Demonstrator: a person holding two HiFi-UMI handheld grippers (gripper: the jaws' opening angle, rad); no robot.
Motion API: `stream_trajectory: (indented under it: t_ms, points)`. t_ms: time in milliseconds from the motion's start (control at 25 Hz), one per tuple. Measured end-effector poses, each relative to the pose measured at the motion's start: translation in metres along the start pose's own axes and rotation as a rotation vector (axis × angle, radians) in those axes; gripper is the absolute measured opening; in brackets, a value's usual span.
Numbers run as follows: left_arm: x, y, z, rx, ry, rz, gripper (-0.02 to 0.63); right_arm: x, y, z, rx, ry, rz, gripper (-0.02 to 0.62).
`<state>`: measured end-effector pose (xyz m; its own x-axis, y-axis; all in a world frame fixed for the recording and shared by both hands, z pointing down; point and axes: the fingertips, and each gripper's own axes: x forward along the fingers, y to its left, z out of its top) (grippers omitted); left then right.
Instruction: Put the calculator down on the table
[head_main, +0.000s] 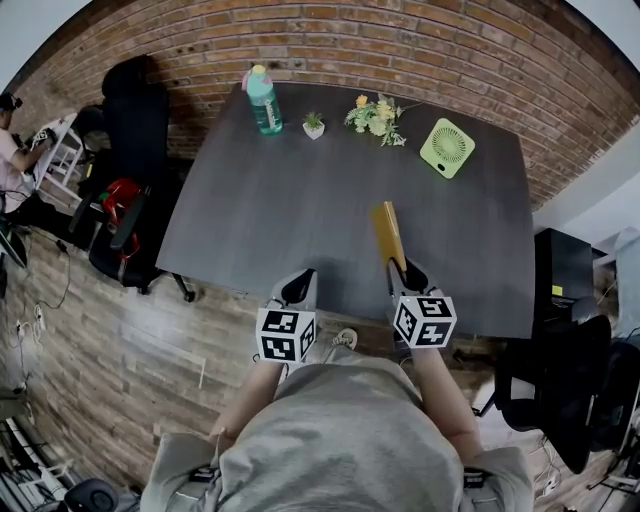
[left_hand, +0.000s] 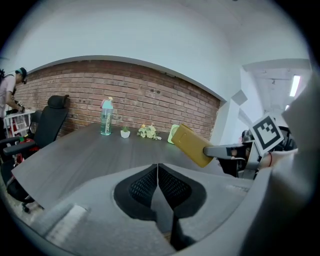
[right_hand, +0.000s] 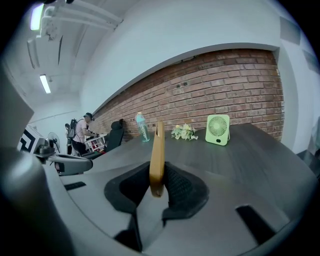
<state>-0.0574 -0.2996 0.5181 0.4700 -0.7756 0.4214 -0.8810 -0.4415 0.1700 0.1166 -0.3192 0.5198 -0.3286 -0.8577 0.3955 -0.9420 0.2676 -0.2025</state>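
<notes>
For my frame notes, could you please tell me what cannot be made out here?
- Calculator keys: head view and right gripper view show it edge-on, left gripper view only its plain side.
- Bottle label: too small in every view.
- Bystander: cut off by head view's left edge.

1. The right claw (right_hand: 159, 176) grips a yellow calculator (right_hand: 157, 147) edge-on between its jaws, upright above the dark surface (right_hand: 245, 165).
2. Beyond the claw, near the brick wall: a green fan (right_hand: 218, 129) to the right, flowers (right_hand: 184, 132) just ahead, a teal bottle (right_hand: 142, 127) slightly left.
</notes>
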Motion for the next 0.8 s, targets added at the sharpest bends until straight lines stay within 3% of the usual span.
stream_trajectory:
  t_ms: [800]
  points:
    - [0.042, 0.018, 0.012, 0.007, 0.032, -0.010, 0.021, 0.082, -0.032, -0.032, -0.022, 0.149, -0.021, 0.083]
